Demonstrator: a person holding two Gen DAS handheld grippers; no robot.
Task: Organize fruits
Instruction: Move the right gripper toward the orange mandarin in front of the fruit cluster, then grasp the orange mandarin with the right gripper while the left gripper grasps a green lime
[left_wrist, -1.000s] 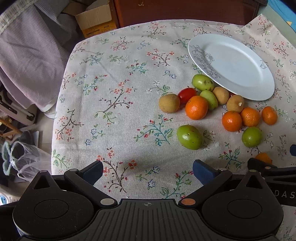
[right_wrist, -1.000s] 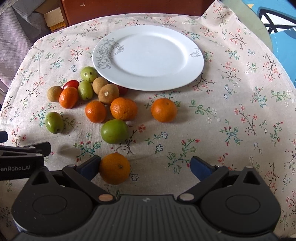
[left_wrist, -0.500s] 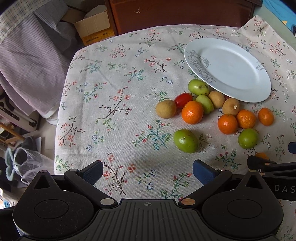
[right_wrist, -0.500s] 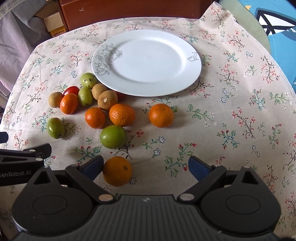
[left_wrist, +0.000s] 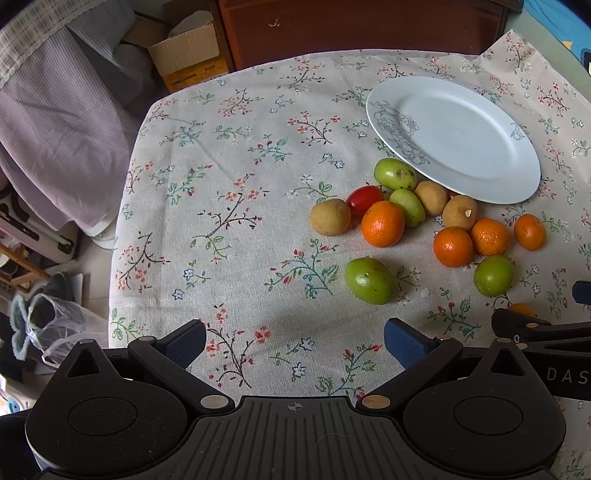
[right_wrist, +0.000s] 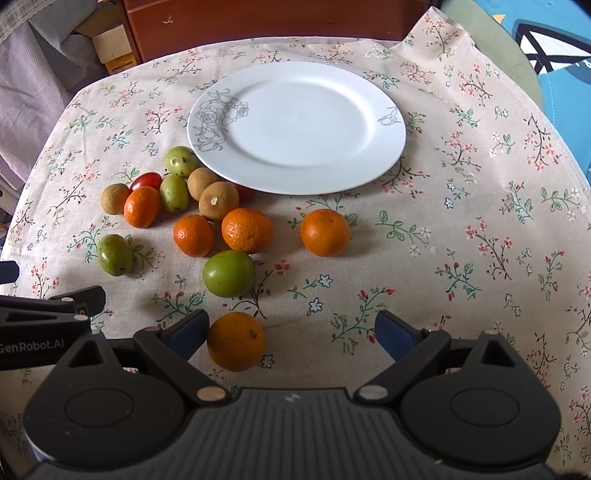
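A white plate (right_wrist: 295, 125) with a grey rose print lies empty on the floral tablecloth; it also shows in the left wrist view (left_wrist: 454, 136). Several fruits lie loose in front of it: oranges, green fruits, brown round fruits and a red tomato (right_wrist: 147, 181). My right gripper (right_wrist: 291, 330) is open; one orange (right_wrist: 236, 340) lies on the cloth beside its left finger. My left gripper (left_wrist: 295, 341) is open and empty, with a green fruit (left_wrist: 369, 280) just beyond its right finger. A lone orange (right_wrist: 325, 232) lies right of the cluster.
The tablecloth (left_wrist: 229, 206) hangs over the table's left edge. Beyond it are purple fabric (left_wrist: 55, 122), a cardboard box (left_wrist: 188, 59), a plastic bag (left_wrist: 55, 325) on the floor and a brown wooden cabinet (left_wrist: 362, 26) behind the table.
Both grippers have drawn back and up a little, so the fruits and plate sit slightly lower in view. The jaws have stayed open and no fruit has moved.
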